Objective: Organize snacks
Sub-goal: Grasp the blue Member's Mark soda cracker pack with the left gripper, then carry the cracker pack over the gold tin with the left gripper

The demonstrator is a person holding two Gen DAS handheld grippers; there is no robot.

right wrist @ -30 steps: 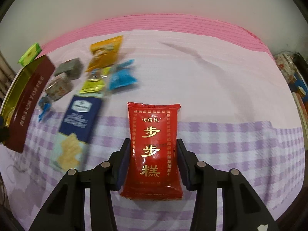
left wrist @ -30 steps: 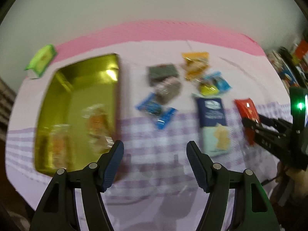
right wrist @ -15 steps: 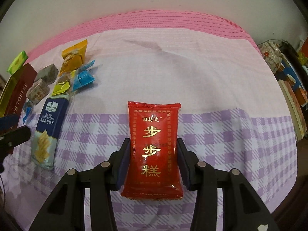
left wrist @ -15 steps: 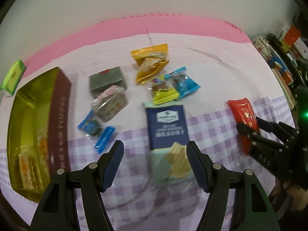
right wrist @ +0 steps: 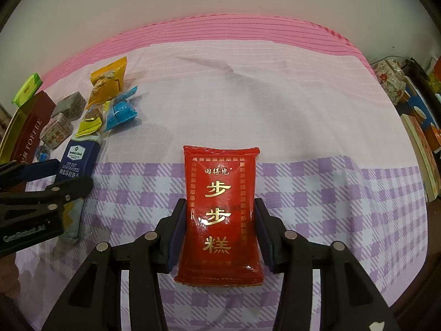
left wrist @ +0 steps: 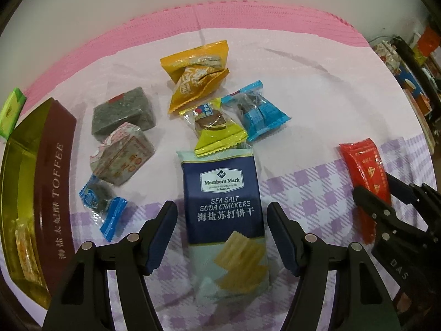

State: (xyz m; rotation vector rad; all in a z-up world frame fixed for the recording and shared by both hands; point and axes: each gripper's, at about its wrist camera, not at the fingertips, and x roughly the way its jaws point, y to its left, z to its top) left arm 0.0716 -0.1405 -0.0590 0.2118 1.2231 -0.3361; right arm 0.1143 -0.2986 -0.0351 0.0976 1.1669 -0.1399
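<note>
Left wrist | blue candies [left wrist: 255,110] 2 | cracker packs [left wrist: 224,215] 1

Your toffee tin [left wrist: 59,176] lies far left; the wrapped sweets [left wrist: 212,129] sit behind the cracker pack [left wrist: 223,207], and the cake packet [right wrist: 220,215] lies well apart to its right.

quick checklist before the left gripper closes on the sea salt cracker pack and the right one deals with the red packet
1. Cracker pack lies between the left gripper fingers: ok.
2. Left jaws wide, clear of the pack's sides: ok.
3. Yellow candy overlaps the pack's far end, may get dragged: not ok.
4. Red packet between the right gripper fingers, jaws opening: ok.
5. Pads still pressing the packet: cannot tell.
6. Toffee tin open, room inside: ok.
</note>
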